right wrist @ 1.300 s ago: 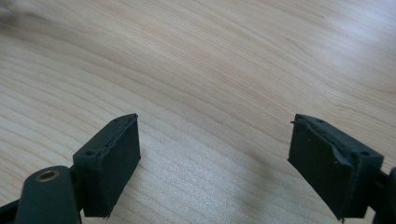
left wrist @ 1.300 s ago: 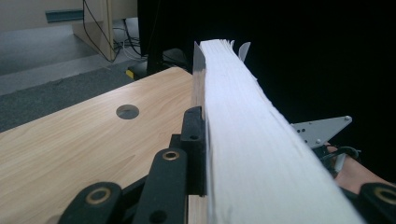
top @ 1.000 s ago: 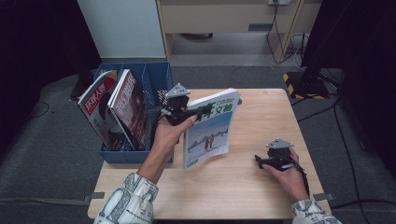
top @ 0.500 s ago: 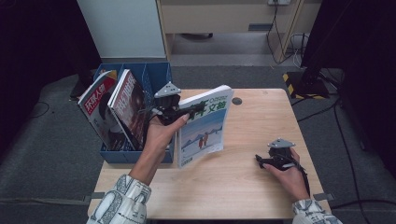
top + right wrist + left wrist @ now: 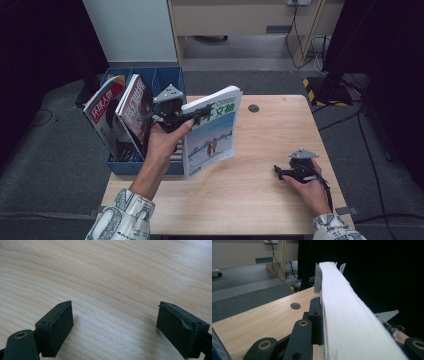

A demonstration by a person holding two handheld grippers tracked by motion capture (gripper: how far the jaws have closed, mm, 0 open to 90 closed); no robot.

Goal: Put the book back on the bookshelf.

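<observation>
- Left gripper (image 5: 187,121): clamped on the top edge of a magazine (image 5: 210,131), near the spine corner. In the left gripper view one black jaw lies flat against the cover, and the white page block (image 5: 347,315) runs away from the camera between the jaws.
- Magazine: held upright and slightly tilted, cover facing the person. The cover shows a snowy scene with small figures and large green characters at the top. Its lower edge sits over the left part of the wooden table (image 5: 260,195), just beside the blue bin; whether that edge touches the tabletop cannot be told.
- Left hand (image 5: 162,145): wrapped round the gripper body, forearm coming in from the bottom, patterned sleeve (image 5: 125,220) at the elbow.
- Blue bin (image 5: 122,165): a divided plastic crate standing at the table's left edge. Two other magazines (image 5: 120,115) lean in it, tilted to the left, covers partly visible.
- Right gripper (image 5: 285,173): released, nothing between its jaws. In the right gripper view both black pads (image 5: 56,327) stand wide apart over bare wood grain. It rests low over the right front part of the table, well apart from the magazine.
- Right hand (image 5: 310,187): holding the gripper from behind, grey three-cornered plate on top.
- Table: a dark round hole (image 5: 254,108) lies near its far edge, beyond the magazine.
</observation>
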